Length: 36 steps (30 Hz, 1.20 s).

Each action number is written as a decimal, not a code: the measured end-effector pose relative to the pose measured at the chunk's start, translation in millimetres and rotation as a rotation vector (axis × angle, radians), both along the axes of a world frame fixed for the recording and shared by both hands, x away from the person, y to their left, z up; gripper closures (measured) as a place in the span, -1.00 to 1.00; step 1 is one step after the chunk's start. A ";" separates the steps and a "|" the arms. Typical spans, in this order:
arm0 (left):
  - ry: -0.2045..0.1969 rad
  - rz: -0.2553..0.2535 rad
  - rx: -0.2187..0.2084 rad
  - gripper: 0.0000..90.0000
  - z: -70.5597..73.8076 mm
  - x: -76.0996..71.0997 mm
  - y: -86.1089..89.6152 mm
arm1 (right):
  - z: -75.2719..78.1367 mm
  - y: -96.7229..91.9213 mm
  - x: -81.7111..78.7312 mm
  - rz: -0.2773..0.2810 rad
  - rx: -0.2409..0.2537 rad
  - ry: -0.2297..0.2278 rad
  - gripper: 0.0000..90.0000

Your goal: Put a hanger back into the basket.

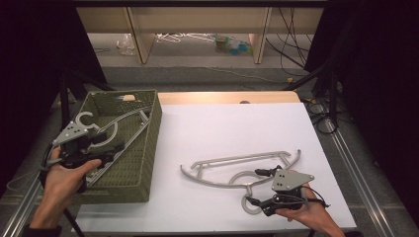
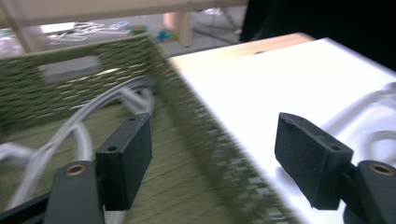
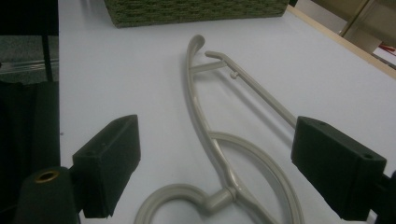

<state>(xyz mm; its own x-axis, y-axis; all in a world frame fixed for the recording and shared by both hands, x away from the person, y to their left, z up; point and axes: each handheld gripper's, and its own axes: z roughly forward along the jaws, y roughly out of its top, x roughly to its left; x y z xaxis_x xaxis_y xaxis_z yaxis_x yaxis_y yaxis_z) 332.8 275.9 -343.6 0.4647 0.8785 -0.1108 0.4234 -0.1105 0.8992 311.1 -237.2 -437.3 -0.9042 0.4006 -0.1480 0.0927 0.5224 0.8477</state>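
Hangers are the work here: one grey hanger (image 1: 236, 168) lies flat on the white table (image 1: 222, 128) at lower centre-right of the high view, another hanger (image 1: 116, 136) rests in the green woven basket (image 1: 148, 148) at left. Right gripper (image 1: 264, 190) stands spread around the first hanger's hook without pinching it. Left gripper (image 1: 111, 150) hangs over the basket, jaws spread and holding nothing.
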 end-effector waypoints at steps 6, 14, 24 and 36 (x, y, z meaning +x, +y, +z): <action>-0.030 -0.066 0.018 -0.44 -0.6 -15.4 -32.5 | 0.1 0.0 -0.1 0.000 0.003 0.002 -0.63; -0.036 -0.172 -0.036 -0.46 -14.4 -27.6 -68.3 | -0.1 -0.3 -0.1 0.005 0.000 0.000 -0.63; -0.051 -0.265 -0.055 -0.60 -30.5 -41.6 -96.4 | -0.3 0.2 -0.3 0.006 0.005 0.001 -0.63; -0.056 -0.344 -0.026 -0.63 -73.3 -56.7 -130.9 | -1.4 -0.4 0.0 0.009 0.011 0.003 -0.63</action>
<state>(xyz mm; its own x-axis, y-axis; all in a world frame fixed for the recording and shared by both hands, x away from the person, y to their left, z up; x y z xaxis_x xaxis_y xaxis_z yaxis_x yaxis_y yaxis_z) 276.1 145.0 -416.9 0.7394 0.6663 -0.0970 0.3149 -0.2148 0.9245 311.1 -237.6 -438.7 -0.9082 0.3942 -0.1407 0.0910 0.5140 0.8529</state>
